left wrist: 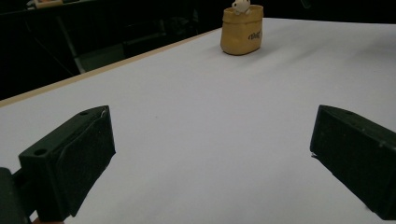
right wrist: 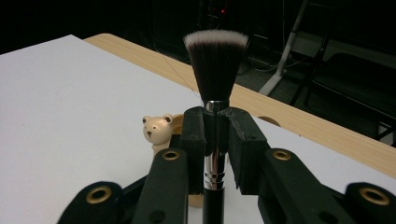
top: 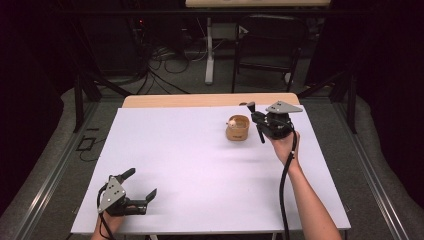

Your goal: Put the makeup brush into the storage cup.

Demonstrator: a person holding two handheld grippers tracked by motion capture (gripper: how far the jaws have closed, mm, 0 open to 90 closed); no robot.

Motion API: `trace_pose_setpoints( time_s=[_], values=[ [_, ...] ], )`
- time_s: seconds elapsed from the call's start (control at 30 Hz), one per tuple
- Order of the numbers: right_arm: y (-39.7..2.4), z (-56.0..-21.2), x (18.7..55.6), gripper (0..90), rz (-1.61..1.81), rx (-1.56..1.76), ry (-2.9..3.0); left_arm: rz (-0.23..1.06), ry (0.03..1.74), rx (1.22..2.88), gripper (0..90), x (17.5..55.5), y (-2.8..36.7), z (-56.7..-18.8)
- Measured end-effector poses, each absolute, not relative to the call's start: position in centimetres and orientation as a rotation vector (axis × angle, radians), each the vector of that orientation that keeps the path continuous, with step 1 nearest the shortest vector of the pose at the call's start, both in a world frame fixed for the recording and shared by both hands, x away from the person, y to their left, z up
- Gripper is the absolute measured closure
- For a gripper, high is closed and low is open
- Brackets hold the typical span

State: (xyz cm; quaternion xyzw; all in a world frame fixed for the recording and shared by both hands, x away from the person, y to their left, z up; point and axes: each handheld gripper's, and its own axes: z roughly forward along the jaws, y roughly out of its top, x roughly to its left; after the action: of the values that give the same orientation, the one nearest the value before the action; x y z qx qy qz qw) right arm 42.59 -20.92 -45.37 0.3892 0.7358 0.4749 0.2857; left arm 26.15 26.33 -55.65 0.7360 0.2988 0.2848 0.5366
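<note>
Gripping a makeup brush by its metal ferrule, the right gripper has its fingers clenched on it, bristles up and clear of the desk, probably so the handle end can go down into the yellow holder just beside it. That holder stands near the desk's far edge with a small bear figure peeking from it. The left gripper rests at the near left corner, well apart from the holder, fingers released and nothing between them, seemingly kept out of the way. Count: 1 brush, 1 holder, 1 bear, 2 grippers.
</note>
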Motion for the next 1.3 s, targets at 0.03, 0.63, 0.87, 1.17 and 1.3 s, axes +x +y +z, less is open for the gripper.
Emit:
trace_pose_setpoints(
  time_s=[0.03, 0.63, 0.87, 1.17, 1.3],
  values=[
    [-20.9, -45.3, 42.7, 77.5, 1.277, 1.039, 1.967, 0.679, 0.709, 1.753, 0.0, 26.2, 26.3, -55.6],
    [-20.9, -43.2, 43.1, 77.5, 1.344, 1.014, 1.843, 0.675, 0.710, 1.749, 0.0, 26.2, 26.4, -55.6],
    [-20.9, -42.3, 43.5, 77.5, 1.359, 1.001, 1.802, 0.679, 0.707, 1.754, 0.0, 26.2, 26.4, -55.6],
    [-20.6, -41.9, 44.0, 77.5, 1.375, 0.983, 1.783, 0.681, 0.708, 1.754, 0.0, 26.1, 26.4, -55.6],
    [-20.3, -42.2, 44.3, 77.5, 1.378, 0.980, 1.786, 0.676, 0.706, 1.755, 0.0, 26.2, 26.4, -55.6]
  ],
)
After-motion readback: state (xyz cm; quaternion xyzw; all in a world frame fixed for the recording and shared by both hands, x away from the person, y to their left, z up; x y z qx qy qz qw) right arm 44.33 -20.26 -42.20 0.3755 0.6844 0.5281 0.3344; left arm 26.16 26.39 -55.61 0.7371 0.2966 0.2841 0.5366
